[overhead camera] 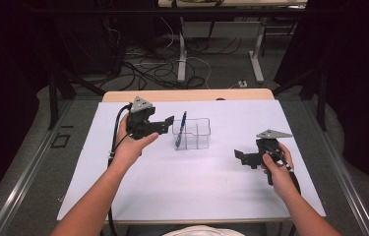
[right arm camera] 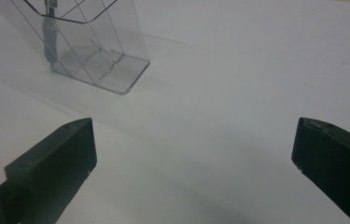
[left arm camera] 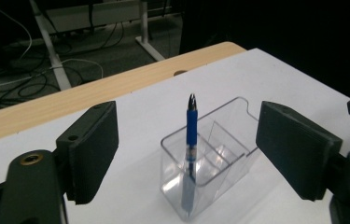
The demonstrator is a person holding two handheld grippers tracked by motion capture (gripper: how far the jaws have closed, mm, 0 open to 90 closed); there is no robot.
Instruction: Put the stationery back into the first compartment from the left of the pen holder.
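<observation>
A blue pen [overhead camera: 183, 124] stands tip-up, leaning in the left compartment of a clear plastic holder [overhead camera: 198, 136] at the middle of the white table. My left gripper [overhead camera: 166, 123] hovers just left of the holder, open, its jaws pointing at the pen without touching it. In the left gripper view the pen [left arm camera: 191, 125] rises from the holder [left arm camera: 231, 140] beyond my left gripper [left arm camera: 187, 122], whose jaws stand wide apart. My right gripper [overhead camera: 241, 156] rests low at the right, open and holding nothing. The right gripper view has my right gripper [right arm camera: 196, 130] over bare table, the holder [right arm camera: 102, 51] and pen [right arm camera: 49, 44] at its upper left.
A white sheet [overhead camera: 197, 182] covers the table, with a wooden strip [overhead camera: 187, 95] along the far edge. Beyond it lie floor cables [overhead camera: 157, 69] and desk legs [overhead camera: 257, 59]. Dark curtains stand on both sides.
</observation>
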